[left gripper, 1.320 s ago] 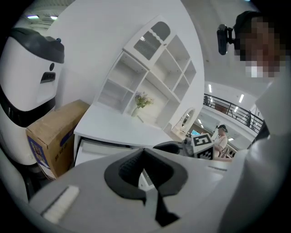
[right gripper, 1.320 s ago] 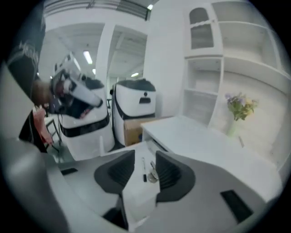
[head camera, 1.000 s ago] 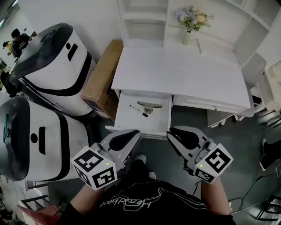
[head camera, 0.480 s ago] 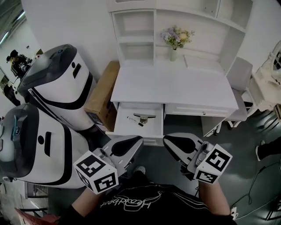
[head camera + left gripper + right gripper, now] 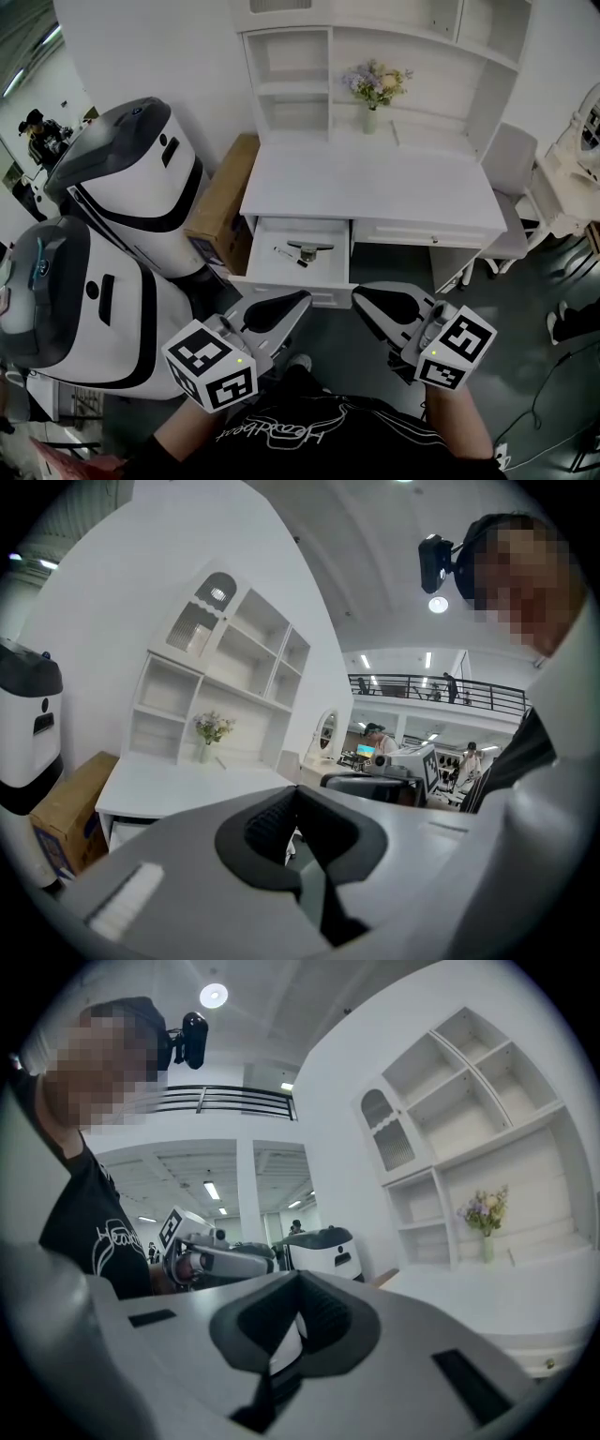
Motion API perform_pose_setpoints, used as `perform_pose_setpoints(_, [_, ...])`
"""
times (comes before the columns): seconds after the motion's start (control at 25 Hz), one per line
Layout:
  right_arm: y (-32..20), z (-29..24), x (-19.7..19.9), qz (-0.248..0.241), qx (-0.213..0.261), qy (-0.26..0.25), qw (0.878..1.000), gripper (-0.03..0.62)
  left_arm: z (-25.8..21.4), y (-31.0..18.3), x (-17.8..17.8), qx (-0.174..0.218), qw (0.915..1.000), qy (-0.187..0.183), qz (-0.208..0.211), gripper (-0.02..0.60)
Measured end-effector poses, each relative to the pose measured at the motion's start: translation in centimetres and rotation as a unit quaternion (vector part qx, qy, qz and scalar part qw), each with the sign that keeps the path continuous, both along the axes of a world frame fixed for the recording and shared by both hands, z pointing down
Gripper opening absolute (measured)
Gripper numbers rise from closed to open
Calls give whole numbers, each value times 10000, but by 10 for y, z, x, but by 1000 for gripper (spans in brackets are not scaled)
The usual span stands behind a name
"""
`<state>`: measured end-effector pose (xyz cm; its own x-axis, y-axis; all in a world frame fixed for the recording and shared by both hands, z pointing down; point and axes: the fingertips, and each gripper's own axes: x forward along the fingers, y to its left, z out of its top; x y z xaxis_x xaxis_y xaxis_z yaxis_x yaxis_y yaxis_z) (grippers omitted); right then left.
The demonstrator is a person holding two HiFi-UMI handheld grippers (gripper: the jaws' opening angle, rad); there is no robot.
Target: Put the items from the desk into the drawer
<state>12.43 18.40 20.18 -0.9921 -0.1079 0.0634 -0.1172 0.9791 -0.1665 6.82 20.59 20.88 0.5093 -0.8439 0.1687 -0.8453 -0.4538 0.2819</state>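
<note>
The white desk (image 5: 375, 187) stands ahead of me with its left drawer (image 5: 295, 277) pulled open. A dark pen (image 5: 282, 253) and a grey metal object (image 5: 310, 247) lie in the drawer. The desktop holds only a vase of flowers (image 5: 374, 89) at the back. My left gripper (image 5: 304, 299) and right gripper (image 5: 357, 295) hang side by side in front of my chest, short of the drawer. In the left gripper view, the left gripper (image 5: 298, 791) is shut and empty. So is the right gripper (image 5: 300, 1275) in the right gripper view.
Two big white-and-black machines (image 5: 131, 178) (image 5: 75, 309) stand left of the desk, with a cardboard box (image 5: 225, 202) between them and it. A grey chair (image 5: 511, 169) sits at the right. White shelves (image 5: 291, 56) rise behind the desktop. People stand far off in the hall.
My head and both grippers have drawn back and up from the desk, so the drawer now lies farther ahead. The items in the drawer have not moved.
</note>
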Motion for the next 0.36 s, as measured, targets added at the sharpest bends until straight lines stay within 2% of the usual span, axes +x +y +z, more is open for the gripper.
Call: perform_pose_setpoints(0.36, [9, -4, 1, -13, -11, 68, 10000, 8, -4, 9, 3, -25, 10000, 3, 27, 8])
